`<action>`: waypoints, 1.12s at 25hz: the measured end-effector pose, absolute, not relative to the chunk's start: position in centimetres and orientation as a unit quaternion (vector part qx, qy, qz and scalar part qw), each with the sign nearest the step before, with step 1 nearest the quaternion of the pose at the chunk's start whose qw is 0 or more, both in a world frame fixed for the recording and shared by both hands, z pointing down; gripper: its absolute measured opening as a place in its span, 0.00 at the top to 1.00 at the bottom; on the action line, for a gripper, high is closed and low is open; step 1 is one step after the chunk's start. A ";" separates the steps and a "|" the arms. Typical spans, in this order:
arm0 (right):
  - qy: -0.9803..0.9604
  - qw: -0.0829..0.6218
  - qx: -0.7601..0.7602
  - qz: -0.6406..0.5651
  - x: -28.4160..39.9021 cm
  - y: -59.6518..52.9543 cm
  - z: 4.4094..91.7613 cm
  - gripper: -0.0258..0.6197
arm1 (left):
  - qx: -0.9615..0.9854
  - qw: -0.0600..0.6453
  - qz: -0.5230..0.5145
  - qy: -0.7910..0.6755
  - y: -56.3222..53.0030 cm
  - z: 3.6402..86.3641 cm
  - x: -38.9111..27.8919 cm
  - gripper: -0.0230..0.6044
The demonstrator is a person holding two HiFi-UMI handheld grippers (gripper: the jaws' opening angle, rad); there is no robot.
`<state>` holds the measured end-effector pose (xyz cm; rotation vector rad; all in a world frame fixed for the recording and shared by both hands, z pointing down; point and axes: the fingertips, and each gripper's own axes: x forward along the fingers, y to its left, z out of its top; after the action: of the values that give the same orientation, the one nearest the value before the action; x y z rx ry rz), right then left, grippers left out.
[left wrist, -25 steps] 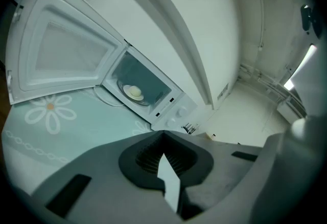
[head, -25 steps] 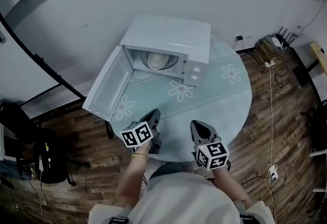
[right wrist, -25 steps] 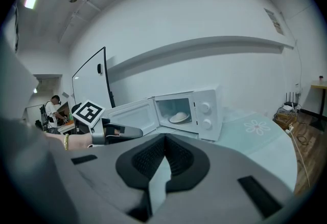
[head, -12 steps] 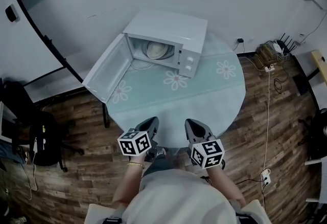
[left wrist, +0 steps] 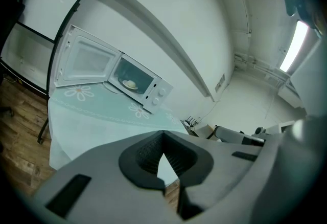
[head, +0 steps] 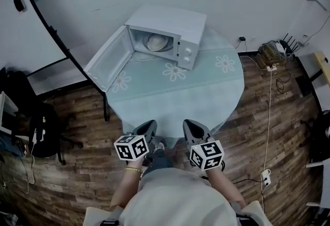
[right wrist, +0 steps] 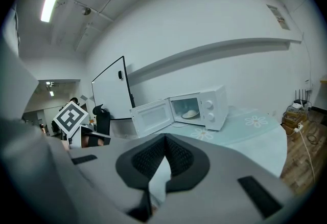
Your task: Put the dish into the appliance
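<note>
The dish (head: 156,43) shows only in part through the open microwave (head: 170,23), the rest hidden by the cavity's frame. Beside the worktop (head: 206,91), floor clutter (head: 270,53) is too small to identify; dark furniture (head: 20,111) is cut off at left.

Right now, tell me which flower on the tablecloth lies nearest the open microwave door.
The leftmost flower, just beside the swung-open door. The middle flower lies before the microwave, and the third flower farther right.
</note>
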<state>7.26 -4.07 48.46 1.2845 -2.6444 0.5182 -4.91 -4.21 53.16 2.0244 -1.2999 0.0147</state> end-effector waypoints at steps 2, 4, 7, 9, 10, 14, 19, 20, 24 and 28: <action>-0.884 0.078 0.428 0.171 7.3 -3.5 48.5 0.95 | 0.784 0.362 0.002 -0.504 -3.5 53.1 -4.8 0.95; -0.884 0.077 0.428 0.170 7.4 -3.0 48.5 0.95 | 0.783 0.363 0.000 -0.505 -3.0 53.1 -4.8 0.95; -0.883 0.077 0.431 0.171 7.5 -2.5 48.6 0.95 | 0.784 0.361 0.001 -0.505 -2.6 53.0 -4.9 0.95; -0.882 0.079 0.432 0.171 7.4 -2.4 48.7 0.95 | 0.784 0.361 -0.001 -0.505 -2.5 52.9 -5.0 0.95; -0.882 0.079 0.433 0.171 7.4 -2.3 48.8 0.95 | 0.783 0.362 -0.003 -0.505 -2.4 52.8 -5.1 0.95; -0.883 0.079 0.431 0.170 7.1 -2.0 48.8 0.95 | 0.784 0.359 -0.006 -0.506 -2.2 52.6 -5.3 0.95; -0.884 0.081 0.427 0.170 6.8 -1.9 48.7 0.95 | 0.784 0.361 -0.011 -0.506 -2.2 52.5 -5.7 0.95; -0.885 0.082 0.426 0.169 6.7 -1.9 48.7 0.95 | 0.783 0.361 -0.011 -0.506 -2.2 52.5 -5.8 0.95; -0.886 0.084 0.423 0.168 6.2 -1.9 48.7 0.95 | 0.783 0.359 -0.009 -0.507 -2.1 52.5 -6.2 0.95; -0.887 0.086 0.422 0.167 6.1 -2.1 48.7 0.95 | 0.783 0.358 -0.007 -0.508 -2.4 52.4 -6.3 0.95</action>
<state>6.06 -2.09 48.72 1.2567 -2.6433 0.4972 -6.30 -2.38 52.40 2.0220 -1.3113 -0.0177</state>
